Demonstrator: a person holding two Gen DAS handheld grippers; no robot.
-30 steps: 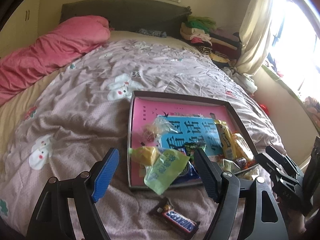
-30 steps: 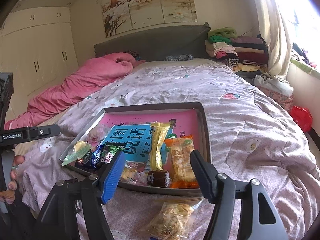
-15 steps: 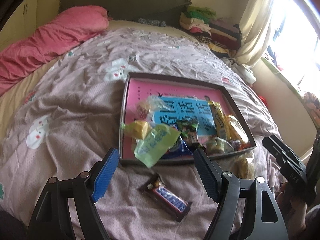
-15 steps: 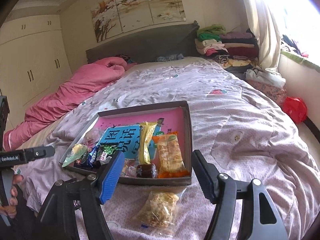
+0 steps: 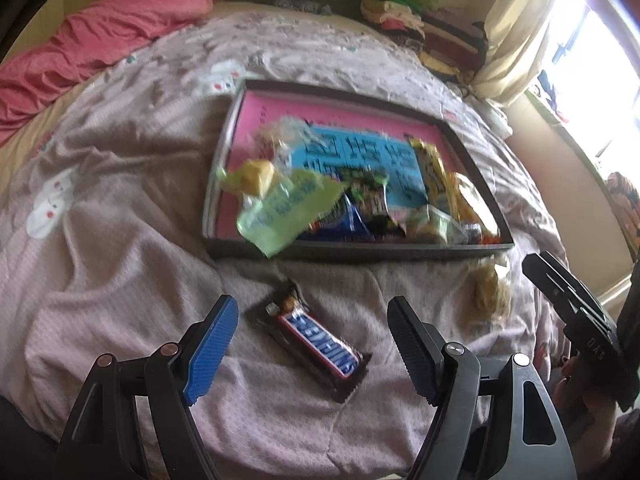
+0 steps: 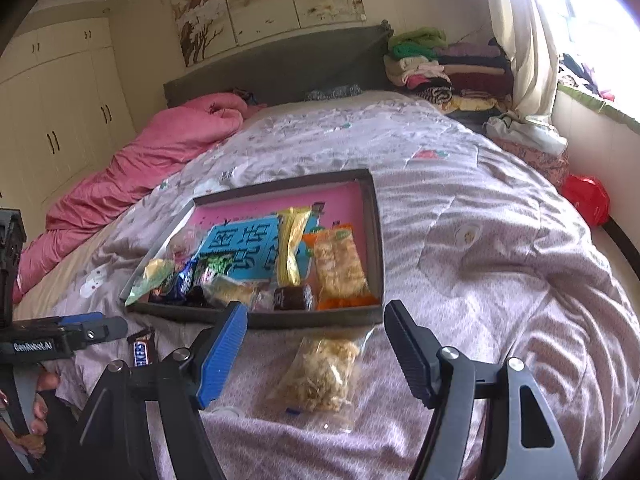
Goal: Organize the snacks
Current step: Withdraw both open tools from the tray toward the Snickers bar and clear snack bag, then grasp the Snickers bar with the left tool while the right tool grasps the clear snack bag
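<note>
Fingers apart, apparently above Snickers bar

— What do you see around you besides the job?

— I'm over a bed with a mauve quilt printed with small white figures. A pink blanket lies bunched along its far left side, against a dark grey headboard.

— And past the bed?

— Three pale paintings of branches hang above the headboard. Cream wardrobe doors fill the left wall. A stack of folded clothes sits at the right corner, beside a cream curtain and a bright window. Something red lies low by the wall.
</note>
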